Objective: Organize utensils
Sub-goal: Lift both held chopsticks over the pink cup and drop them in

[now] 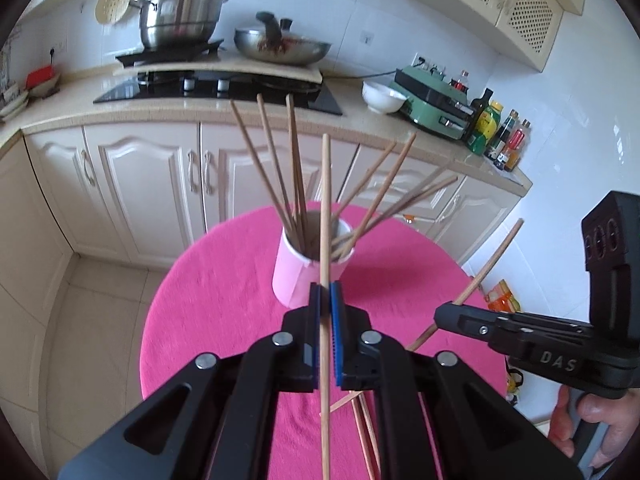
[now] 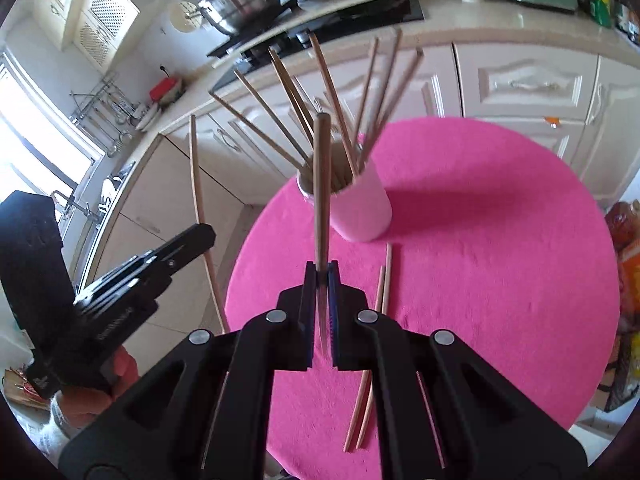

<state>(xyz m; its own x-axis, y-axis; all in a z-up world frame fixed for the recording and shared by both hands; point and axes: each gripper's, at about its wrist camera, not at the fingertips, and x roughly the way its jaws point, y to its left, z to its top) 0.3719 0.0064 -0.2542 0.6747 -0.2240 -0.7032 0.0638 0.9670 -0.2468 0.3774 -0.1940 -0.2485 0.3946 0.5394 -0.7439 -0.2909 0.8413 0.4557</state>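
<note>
A pink-white cup (image 1: 294,274) stands on the round pink table (image 1: 224,280) and holds several wooden chopsticks (image 1: 276,168) fanned out. My left gripper (image 1: 325,285) is shut on one chopstick (image 1: 325,208), held upright in front of the cup. My right gripper (image 2: 323,267) is shut on another chopstick (image 2: 322,184), pointing toward the cup (image 2: 360,208). The right gripper also shows in the left wrist view (image 1: 444,314), holding its chopstick (image 1: 492,260). The left gripper shows at the left of the right wrist view (image 2: 200,236). Loose chopsticks (image 2: 380,300) lie on the table (image 2: 500,280).
A kitchen counter (image 1: 200,108) with a hob, a steel pot (image 1: 180,20), a pan (image 1: 280,46), a white bowl (image 1: 382,96), a green appliance (image 1: 432,104) and bottles (image 1: 496,132) runs behind the table. White cabinets (image 1: 140,184) stand below. Tiled floor lies left of the table.
</note>
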